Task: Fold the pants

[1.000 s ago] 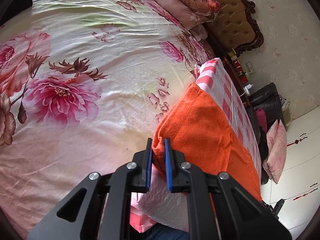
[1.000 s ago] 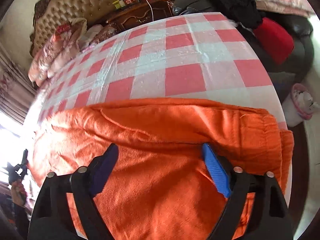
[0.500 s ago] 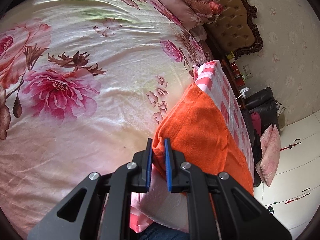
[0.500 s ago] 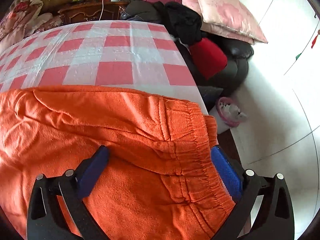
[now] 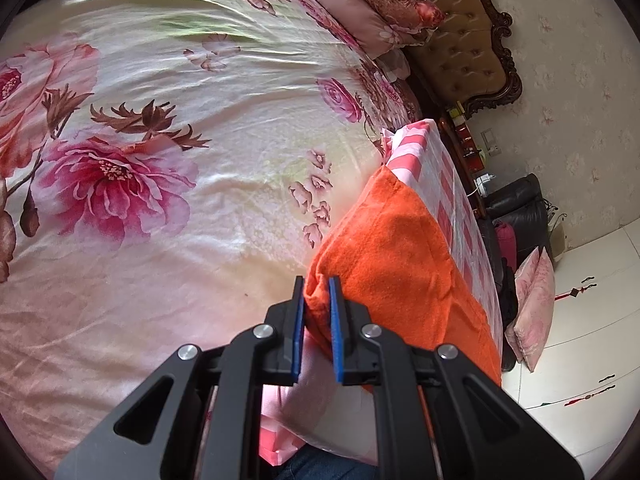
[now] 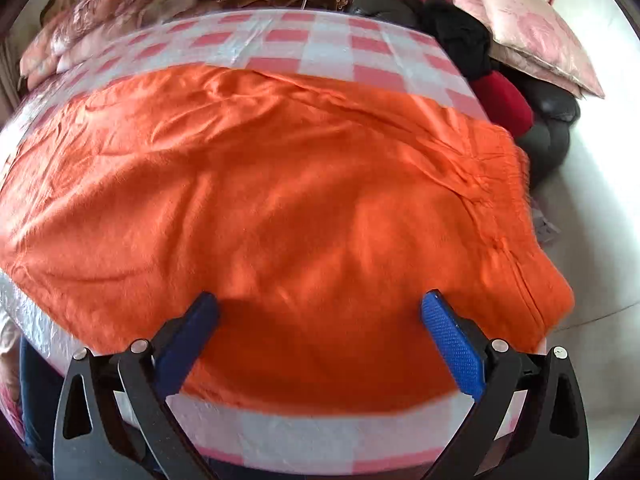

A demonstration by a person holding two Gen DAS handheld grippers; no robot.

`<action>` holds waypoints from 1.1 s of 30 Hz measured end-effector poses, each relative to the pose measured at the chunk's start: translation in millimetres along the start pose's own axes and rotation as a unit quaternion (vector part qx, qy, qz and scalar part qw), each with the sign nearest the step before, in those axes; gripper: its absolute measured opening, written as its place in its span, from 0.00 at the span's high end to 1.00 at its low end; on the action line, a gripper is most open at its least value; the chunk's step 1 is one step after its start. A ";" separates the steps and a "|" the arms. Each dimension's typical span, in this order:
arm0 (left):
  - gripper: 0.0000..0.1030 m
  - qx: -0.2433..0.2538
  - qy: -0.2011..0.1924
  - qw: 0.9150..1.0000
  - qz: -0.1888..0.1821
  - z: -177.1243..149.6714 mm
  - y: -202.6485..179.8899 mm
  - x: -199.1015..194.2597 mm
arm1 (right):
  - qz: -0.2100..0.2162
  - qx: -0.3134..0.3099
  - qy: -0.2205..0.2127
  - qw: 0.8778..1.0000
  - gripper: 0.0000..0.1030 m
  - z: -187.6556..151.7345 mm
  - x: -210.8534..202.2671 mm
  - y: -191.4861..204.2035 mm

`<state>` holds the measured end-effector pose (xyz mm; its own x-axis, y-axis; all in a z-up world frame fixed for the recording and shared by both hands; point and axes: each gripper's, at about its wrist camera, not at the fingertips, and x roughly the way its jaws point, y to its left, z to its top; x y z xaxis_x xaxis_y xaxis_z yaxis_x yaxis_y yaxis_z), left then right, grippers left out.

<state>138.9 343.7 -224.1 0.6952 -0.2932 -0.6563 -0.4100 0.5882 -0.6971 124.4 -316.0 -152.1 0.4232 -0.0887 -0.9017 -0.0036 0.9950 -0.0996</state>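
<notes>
Left gripper (image 5: 316,300): fingers (image 5: 297,320) clamped on a bunched end of the orange pants (image 5: 400,264), low centre of its view.

Right gripper (image 6: 320,320): fingers (image 6: 452,344) spread wide, nothing pinched between them; they hover over the near edge of the pants (image 6: 280,200), with one blue pad at 7 o'clock and the other at 5 o'clock.

Pants: spread flat, mostly smooth, on a red-and-white checked cloth (image 6: 320,40) covering the worktop; gathered waistband at 3 o'clock in the right view.

Bed (image 5: 200,160): floral cover, beside the worktop, filling 9 to 12 o'clock of the left view.

Farther: pillows (image 5: 360,0) and a tufted headboard (image 5: 468,40) at 1 o'clock; a dark armchair (image 5: 520,208) with a pink cushion (image 5: 532,312) at 3 o'clock.
</notes>
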 end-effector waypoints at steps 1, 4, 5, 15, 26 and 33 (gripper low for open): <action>0.89 -0.004 0.001 1.000 -0.004 1.4 0.4 -0.7 | 0.001 -0.001 0.007 1.000 0.05 -0.2 -1.3 -3.7; 0.89 0.010 -0.001 1.000 0.024 6.1 -13.9 -5.5 | -0.078 -0.015 0.017 0.997 0.05 7.8 -17.5 -13.6; 0.89 0.040 -0.011 0.998 0.044 6.4 -28.4 -10.0 | -0.086 -0.018 0.003 0.996 0.05 11.8 -28.0 -14.5; 0.90 0.535 -0.069 0.817 0.204 -140.6 -275.4 26.7 | 0.323 0.063 0.078 0.941 0.05 109.3 -4.5 90.8; 0.90 0.612 -0.005 0.777 0.146 -254.4 -267.3 96.7 | 0.427 0.059 0.169 0.886 0.05 135.1 33.1 176.4; 0.90 0.585 -0.040 0.804 0.104 -224.9 -280.0 65.5 | 0.452 0.070 0.201 0.866 0.05 138.6 31.7 198.0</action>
<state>166.4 -9.7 -136.9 0.7384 -0.0747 -0.6702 0.2800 0.9381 0.2040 262.7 -115.5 -142.0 -0.0444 0.7493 -0.6608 -0.0470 0.6591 0.7506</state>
